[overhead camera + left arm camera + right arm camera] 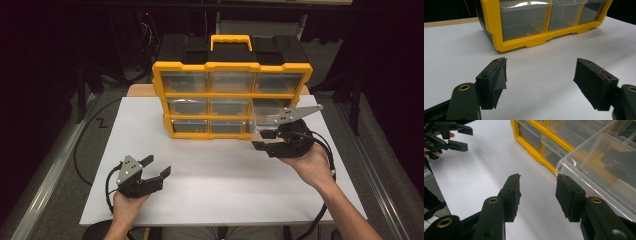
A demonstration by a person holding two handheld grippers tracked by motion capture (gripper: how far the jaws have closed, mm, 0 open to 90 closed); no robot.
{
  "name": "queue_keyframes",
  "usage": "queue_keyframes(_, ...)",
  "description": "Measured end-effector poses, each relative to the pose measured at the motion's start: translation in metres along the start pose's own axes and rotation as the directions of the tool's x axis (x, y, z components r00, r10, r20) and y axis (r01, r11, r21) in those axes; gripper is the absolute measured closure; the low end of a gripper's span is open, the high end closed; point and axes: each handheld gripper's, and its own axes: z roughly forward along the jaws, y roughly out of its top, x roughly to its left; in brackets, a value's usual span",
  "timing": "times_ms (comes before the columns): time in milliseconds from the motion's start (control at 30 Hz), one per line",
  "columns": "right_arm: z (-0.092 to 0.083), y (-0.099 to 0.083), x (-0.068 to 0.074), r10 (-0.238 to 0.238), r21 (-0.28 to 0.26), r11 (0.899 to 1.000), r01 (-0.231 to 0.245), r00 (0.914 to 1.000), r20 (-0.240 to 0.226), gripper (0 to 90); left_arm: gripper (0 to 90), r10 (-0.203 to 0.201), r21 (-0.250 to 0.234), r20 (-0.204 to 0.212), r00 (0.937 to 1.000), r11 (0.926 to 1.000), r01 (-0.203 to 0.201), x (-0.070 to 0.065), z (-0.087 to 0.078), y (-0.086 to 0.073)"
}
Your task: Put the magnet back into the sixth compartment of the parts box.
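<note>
White and flat, the rectangular table top (215,175) lies in a dark room and takes most of the high view. At its far edge stands the yellow and black plastic organizer box (231,85), upright, with a yellow carry handle (230,41) on top and three rows of clear plastic drawers in its front. The clear plastic drawer (267,119) at the right end of the lowest row is pulled partly out toward the person, and in the right gripper view its open corner (584,160) comes forward beyond the yellow frame.

The right gripper (263,139), black and held in the person's right hand (310,162), is just in front of this drawer, near the right lower corner of the box. Its jaws are partly apart and nothing is between them. In the right gripper view one pad stands just beside the corner of the drawer, maybe touching it; I cannot tell this for sure.

The left gripper (157,166), held in the left hand (127,205), is over the near left part of the table, well apart from the box. Its jaws are spread wide, and between them there is only bare white surface.
</note>
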Motion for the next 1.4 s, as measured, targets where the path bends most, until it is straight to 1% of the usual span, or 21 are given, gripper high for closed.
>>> queue_keyframes(333,0.001,-0.009,-0.002,0.008,-0.008,1.000,-0.008,1.0000,0.000,55.8,26.3,-0.002,-0.002,-0.001,1.0000,1.0000,0.002,0.000,0.000,0.000)
queue_keyframes(767,-0.003,-0.022,-0.006,0.020,-0.027,0.999,-0.019,0.9997,0.013,54.7,26.3,-0.004,-0.002,-0.002,1.0000,1.0000,0.004,0.000,0.000,0.000)
queue_keyframes(1400,-0.006,-0.045,-0.015,0.068,-0.043,0.997,-0.067,0.9975,0.022,54.0,26.3,-0.003,0.003,-0.002,1.0000,1.0000,0.003,0.001,0.000,0.000)
